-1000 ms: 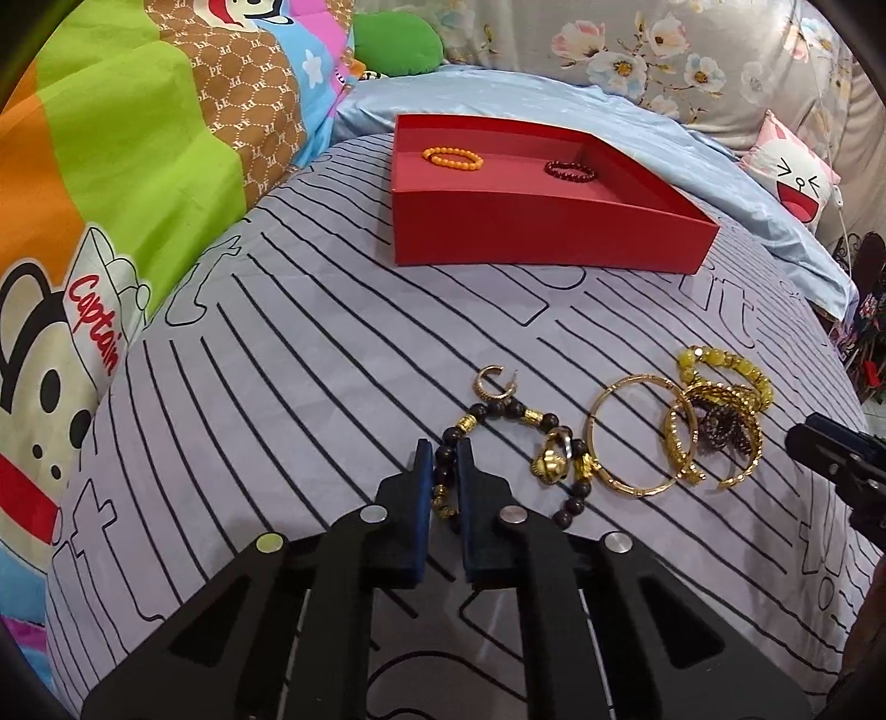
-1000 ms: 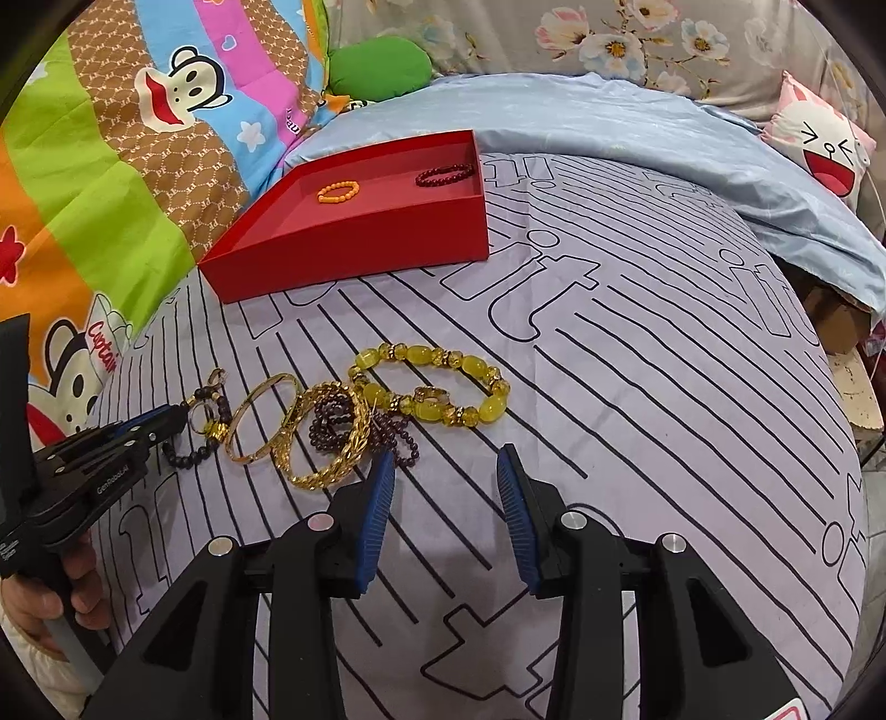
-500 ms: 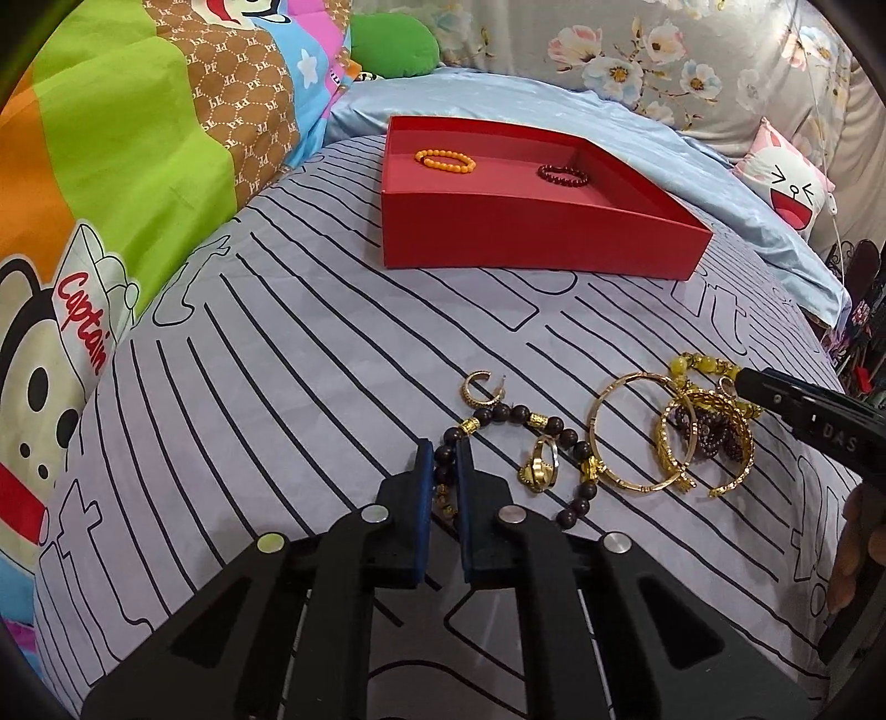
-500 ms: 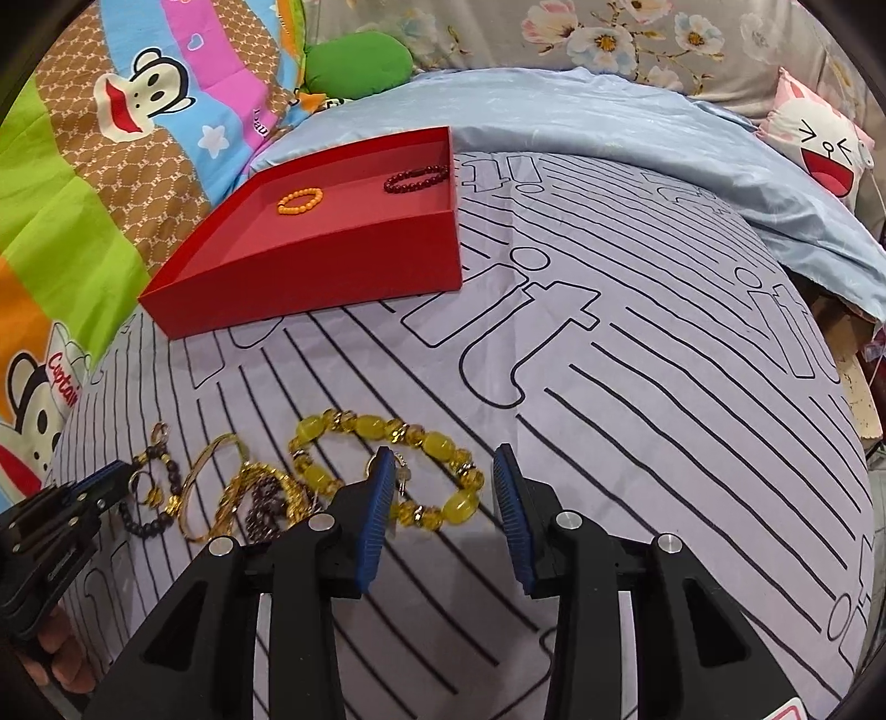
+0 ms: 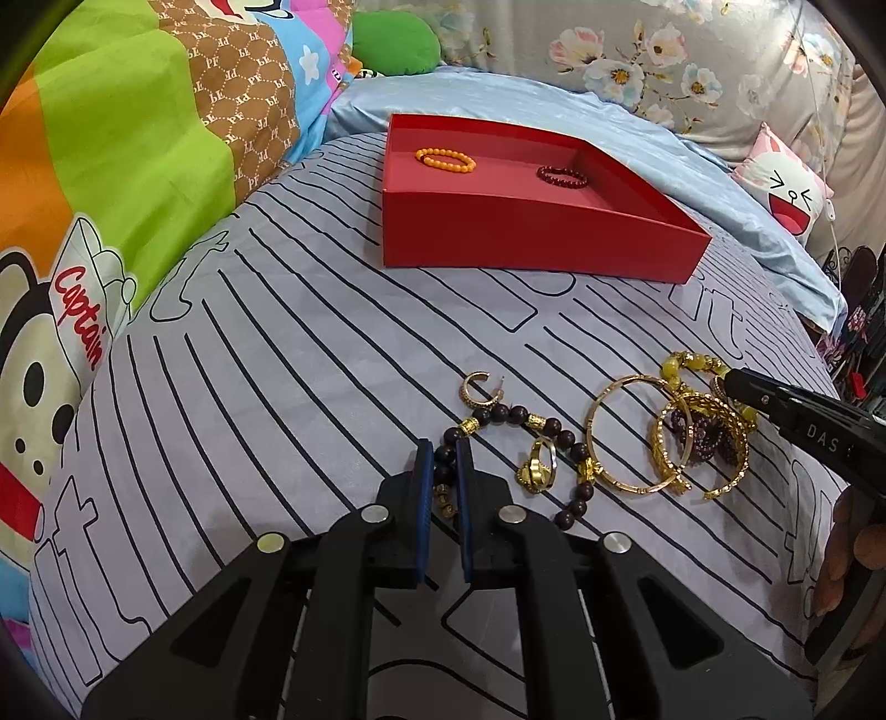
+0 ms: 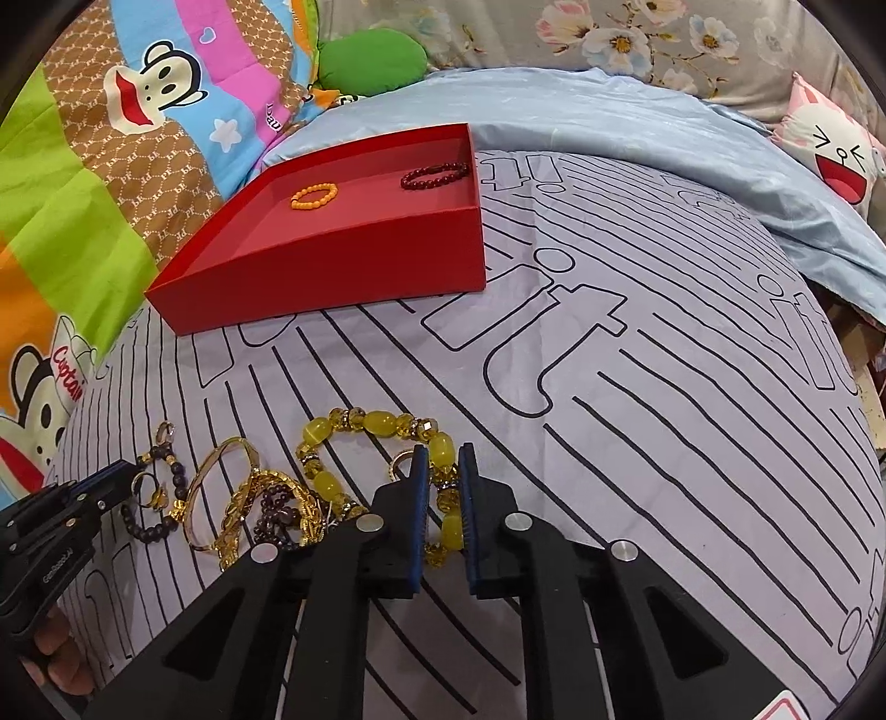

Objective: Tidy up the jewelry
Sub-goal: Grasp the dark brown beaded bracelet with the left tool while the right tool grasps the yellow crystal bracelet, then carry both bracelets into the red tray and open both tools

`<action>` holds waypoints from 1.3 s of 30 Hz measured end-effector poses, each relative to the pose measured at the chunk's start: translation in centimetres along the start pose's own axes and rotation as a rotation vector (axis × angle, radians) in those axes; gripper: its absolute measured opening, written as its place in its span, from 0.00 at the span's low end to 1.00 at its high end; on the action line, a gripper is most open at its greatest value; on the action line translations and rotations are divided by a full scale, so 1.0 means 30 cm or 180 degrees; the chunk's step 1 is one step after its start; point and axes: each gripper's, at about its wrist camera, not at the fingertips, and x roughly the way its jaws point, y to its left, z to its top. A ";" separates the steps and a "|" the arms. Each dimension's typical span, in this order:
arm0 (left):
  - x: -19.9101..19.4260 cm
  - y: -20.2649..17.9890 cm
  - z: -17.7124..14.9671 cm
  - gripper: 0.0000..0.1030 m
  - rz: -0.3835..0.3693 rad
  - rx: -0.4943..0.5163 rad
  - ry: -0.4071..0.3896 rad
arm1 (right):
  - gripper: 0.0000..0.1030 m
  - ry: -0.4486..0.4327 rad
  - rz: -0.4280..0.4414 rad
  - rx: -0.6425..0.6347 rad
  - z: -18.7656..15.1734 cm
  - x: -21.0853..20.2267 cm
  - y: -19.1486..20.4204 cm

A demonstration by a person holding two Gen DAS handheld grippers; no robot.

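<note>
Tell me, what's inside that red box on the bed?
Inside the red box lie two bead bracelets, apart from each other: an orange bracelet and a dark red bracelet. Its near wall hides the front strip of the floor, so anything lying there can't be seen.

1. Home bedroom. I'm working on a bed (image 5: 310,343): grey sheet with black line print, soft, creased.
2. Left of the bed: cartoon monkey quilt (image 5: 111,183), bright patchwork, "Captain" lettering.
3. Behind the bed: pale blue blanket (image 6: 637,116), then floral fabric (image 5: 637,50) along the back.
4. Far left corner behind the bed: green plush cushion (image 6: 371,58).
5. Far right of the bed: pink cartoon-face pillow (image 5: 786,194).
6. Red tray (image 5: 526,243) sits on the bed's far side; loose jewellery lies straight on the sheet. Household setup, no workbench.
</note>
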 end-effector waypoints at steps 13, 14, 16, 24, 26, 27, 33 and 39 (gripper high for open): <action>-0.110 -0.029 0.041 0.07 -0.0245 -0.0016 -0.0163 | 0.08 -0.0285 0.0209 0.0112 0.045 -0.145 0.003; -0.116 -0.031 0.047 0.07 -0.0257 -0.0015 -0.0171 | 0.08 -0.0308 0.0220 0.0114 0.048 -0.156 0.005; -0.138 -0.040 0.057 0.07 -0.0312 -0.0008 -0.0203 | 0.08 -0.0356 0.0239 0.0109 0.052 -0.183 0.006; -0.214 -0.089 0.088 0.07 -0.0466 0.0106 -0.0320 | 0.08 -0.0534 0.0262 0.0122 0.075 -0.273 -0.003; -0.229 -0.097 0.099 0.07 -0.0519 0.0117 -0.0340 | 0.08 -0.0566 0.0267 0.0124 0.080 -0.291 -0.005; -0.236 -0.100 0.106 0.07 -0.0552 0.0122 -0.0348 | 0.08 -0.0582 0.0282 0.0127 0.085 -0.302 -0.007; -0.270 -0.118 0.163 0.07 -0.0676 0.0175 -0.0435 | 0.08 -0.0675 0.0308 0.0068 0.117 -0.341 -0.005; -0.270 -0.139 0.260 0.07 -0.0661 0.0279 -0.0556 | 0.08 -0.0763 0.0331 -0.0079 0.207 -0.344 0.014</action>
